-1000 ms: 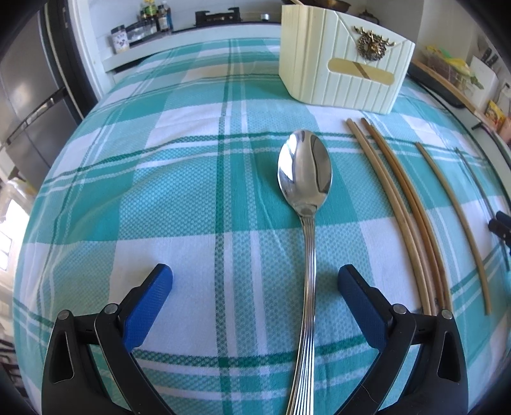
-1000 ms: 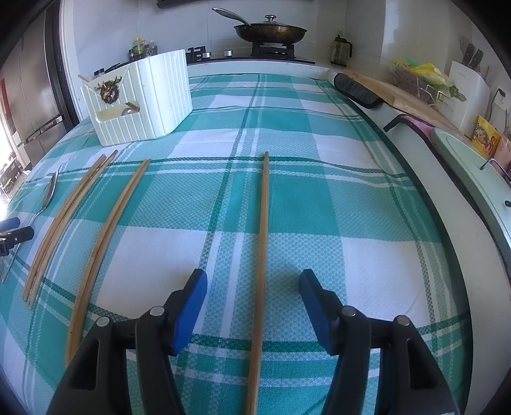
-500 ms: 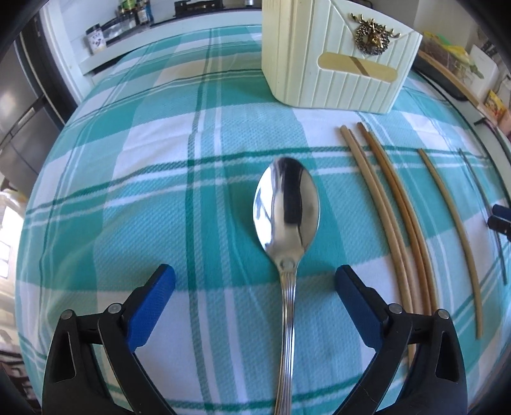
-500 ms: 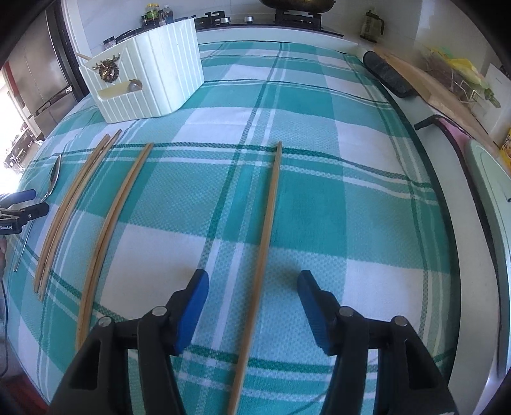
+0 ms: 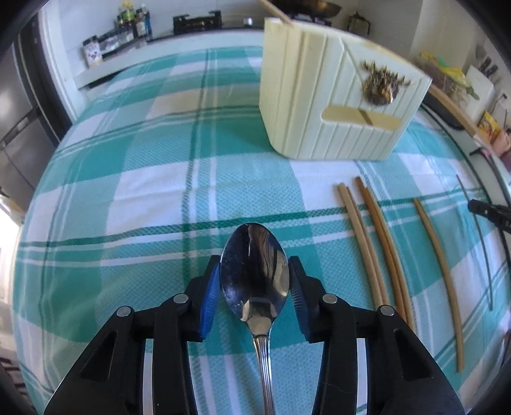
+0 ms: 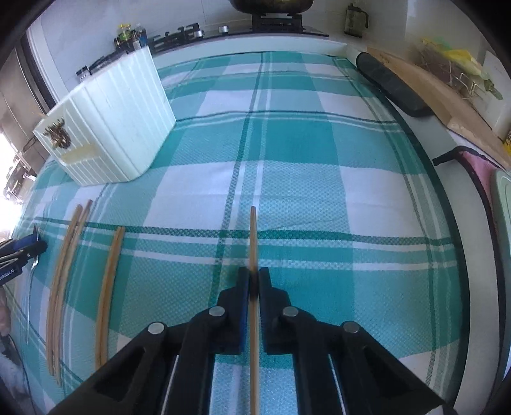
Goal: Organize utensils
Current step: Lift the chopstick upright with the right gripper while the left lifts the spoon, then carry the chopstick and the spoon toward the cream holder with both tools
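Observation:
My left gripper (image 5: 254,281) is shut on the bowl of a steel spoon (image 5: 254,271) that lies handle toward me on the checked cloth. My right gripper (image 6: 253,281) is shut on a single wooden chopstick (image 6: 253,236) that points away from me. A cream ribbed utensil holder (image 5: 332,95) with a gold emblem stands beyond the spoon; it also shows in the right wrist view (image 6: 108,127). Three loose chopsticks (image 5: 377,249) lie right of the spoon; they also show in the right wrist view (image 6: 73,274).
The teal and white checked cloth (image 6: 303,178) covers the table. A stove with a pan (image 6: 271,6) and spice jars (image 5: 134,19) stand at the back. A dark pad (image 6: 392,83) and a wooden board (image 6: 447,108) lie along the right edge.
Both grippers moved forward and closed. The left shut on the spoon's bowl, the right shut on the single chopstick. The holder looks nearer in both views.

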Demonstrator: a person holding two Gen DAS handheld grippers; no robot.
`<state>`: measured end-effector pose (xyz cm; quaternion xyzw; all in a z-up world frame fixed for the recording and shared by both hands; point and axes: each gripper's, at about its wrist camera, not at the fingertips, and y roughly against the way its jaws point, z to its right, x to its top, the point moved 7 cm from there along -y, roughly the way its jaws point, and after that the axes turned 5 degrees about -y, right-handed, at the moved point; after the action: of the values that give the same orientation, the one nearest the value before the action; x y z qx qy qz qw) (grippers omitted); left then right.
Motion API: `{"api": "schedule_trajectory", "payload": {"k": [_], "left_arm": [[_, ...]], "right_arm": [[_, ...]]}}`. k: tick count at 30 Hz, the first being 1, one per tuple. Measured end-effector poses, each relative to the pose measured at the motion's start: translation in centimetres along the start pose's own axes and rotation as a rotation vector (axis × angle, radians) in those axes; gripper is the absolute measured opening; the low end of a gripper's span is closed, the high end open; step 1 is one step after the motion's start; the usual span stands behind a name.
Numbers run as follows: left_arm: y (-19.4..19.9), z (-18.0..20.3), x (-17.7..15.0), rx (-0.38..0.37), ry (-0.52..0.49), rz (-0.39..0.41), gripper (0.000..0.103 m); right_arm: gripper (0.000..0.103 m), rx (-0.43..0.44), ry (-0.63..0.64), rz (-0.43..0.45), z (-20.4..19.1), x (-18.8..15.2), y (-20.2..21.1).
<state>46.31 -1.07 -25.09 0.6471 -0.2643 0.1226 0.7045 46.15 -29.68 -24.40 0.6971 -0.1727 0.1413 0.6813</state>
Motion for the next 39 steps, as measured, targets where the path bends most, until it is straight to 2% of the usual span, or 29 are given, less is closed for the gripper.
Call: {"api": "schedule_trajectory", "payload": {"k": [6, 10, 18, 23, 32, 35, 39], "left_arm": [[6.8, -0.5, 0.2, -0.031, 0.021, 0.144, 0.042], [11.2, -0.4, 0.0, -0.042, 0.012, 0.228, 0.042], [16.6, 0.2, -0.9, -0.064, 0.002, 0.323, 0.042], [17.4, 0.4, -0.8, -0.066, 0.002, 0.334, 0.042], [18.4, 0.5, 0.2, -0.084, -0.004, 0.338, 0.042], [19.4, 0.5, 1.4, -0.1, -0.013, 0.35, 0.042], [22.4, 0.3, 4.8, -0.126, -0.019, 0.416, 0.042]], "right_arm": [[0.006, 0.086, 0.014, 0.172, -2.0, 0.0, 7.7], [0.006, 0.128, 0.031, 0.254, -3.2, -0.8, 12.6], [0.005, 0.171, 0.057, 0.391, -5.2, -3.0, 19.8], [0.005, 0.163, 0.083, 0.453, -6.2, -3.1, 22.0], [0.005, 0.18, 0.105, 0.474, -7.4, -1.7, 23.1], [0.005, 0.176, 0.116, 0.48, -7.7, -0.8, 23.2], [0.005, 0.183, 0.134, 0.511, -8.5, 1.3, 24.0]]}}
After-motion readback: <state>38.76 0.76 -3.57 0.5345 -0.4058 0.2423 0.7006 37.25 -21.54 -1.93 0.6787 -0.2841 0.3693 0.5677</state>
